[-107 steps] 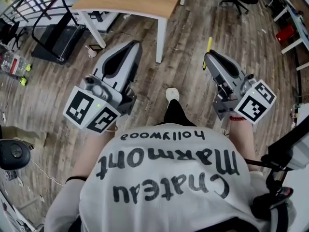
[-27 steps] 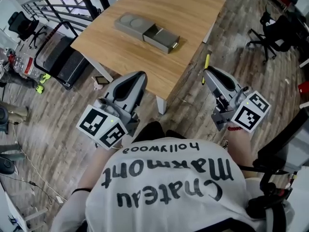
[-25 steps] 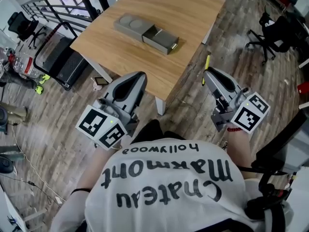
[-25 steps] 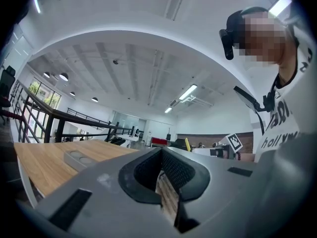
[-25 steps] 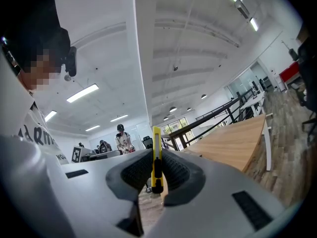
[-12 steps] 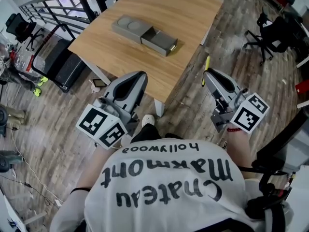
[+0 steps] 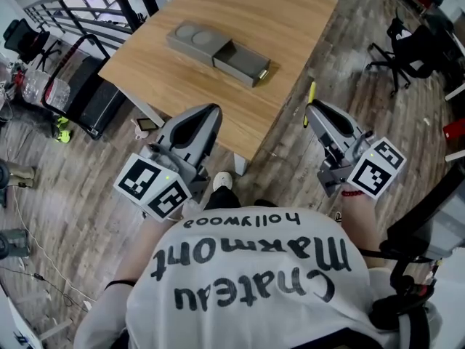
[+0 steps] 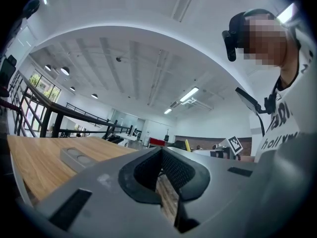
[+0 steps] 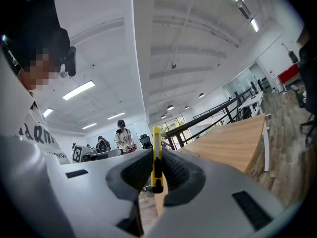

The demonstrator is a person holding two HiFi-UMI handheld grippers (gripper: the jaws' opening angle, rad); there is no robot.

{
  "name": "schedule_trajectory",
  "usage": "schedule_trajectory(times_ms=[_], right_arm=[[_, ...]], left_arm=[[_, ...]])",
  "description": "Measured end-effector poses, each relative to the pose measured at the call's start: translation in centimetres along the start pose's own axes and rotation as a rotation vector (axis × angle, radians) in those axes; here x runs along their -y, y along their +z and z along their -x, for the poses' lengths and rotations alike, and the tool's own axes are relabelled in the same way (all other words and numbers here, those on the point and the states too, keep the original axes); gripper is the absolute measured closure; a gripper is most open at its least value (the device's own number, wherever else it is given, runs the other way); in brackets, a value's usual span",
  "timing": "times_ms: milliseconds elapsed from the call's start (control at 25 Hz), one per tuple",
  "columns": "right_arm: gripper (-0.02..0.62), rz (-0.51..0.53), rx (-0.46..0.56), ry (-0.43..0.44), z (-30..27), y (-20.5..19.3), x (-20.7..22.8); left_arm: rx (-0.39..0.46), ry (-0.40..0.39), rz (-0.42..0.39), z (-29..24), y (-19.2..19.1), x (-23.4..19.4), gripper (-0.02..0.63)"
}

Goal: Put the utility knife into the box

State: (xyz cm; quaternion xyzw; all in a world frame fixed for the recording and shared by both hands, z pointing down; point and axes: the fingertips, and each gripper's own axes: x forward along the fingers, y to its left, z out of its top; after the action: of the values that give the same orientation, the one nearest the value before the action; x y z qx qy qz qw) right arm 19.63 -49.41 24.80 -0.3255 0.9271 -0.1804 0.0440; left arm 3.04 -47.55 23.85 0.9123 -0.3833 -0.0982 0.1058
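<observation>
Right gripper (image 7: 314, 108) clamps yellow utility knife (image 7: 312, 91) upright, off the table (image 7: 290, 20) edge, left gripper (image 7: 209, 113) jaws together and empty, grey box (image 7: 195, 40) on table well apart, drawer (image 7: 243, 62) slid out.

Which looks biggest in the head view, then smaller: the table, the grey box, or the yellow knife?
1. table
2. grey box
3. utility knife, only its yellow tip showing past the right gripper

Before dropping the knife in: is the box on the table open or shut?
Open: the box has its drawer slid out sideways, with the inside showing.
</observation>
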Motion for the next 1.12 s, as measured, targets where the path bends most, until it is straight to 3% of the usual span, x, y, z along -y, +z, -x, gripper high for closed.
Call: schedule_trajectory(times_ms=[720,1120], right_arm=[[0.538,0.001,-0.049,-0.001,-7.7,0.6,3.5],[0.538,-0.038,-0.071,-0.005,-14.0,-0.1,6.9]], left_arm=[[-0.016,0.024,0.054,-2.9,0.6,-7.8,0.600],[-0.028,0.106,0.068,-4.0,0.7,-14.5,0.600]])
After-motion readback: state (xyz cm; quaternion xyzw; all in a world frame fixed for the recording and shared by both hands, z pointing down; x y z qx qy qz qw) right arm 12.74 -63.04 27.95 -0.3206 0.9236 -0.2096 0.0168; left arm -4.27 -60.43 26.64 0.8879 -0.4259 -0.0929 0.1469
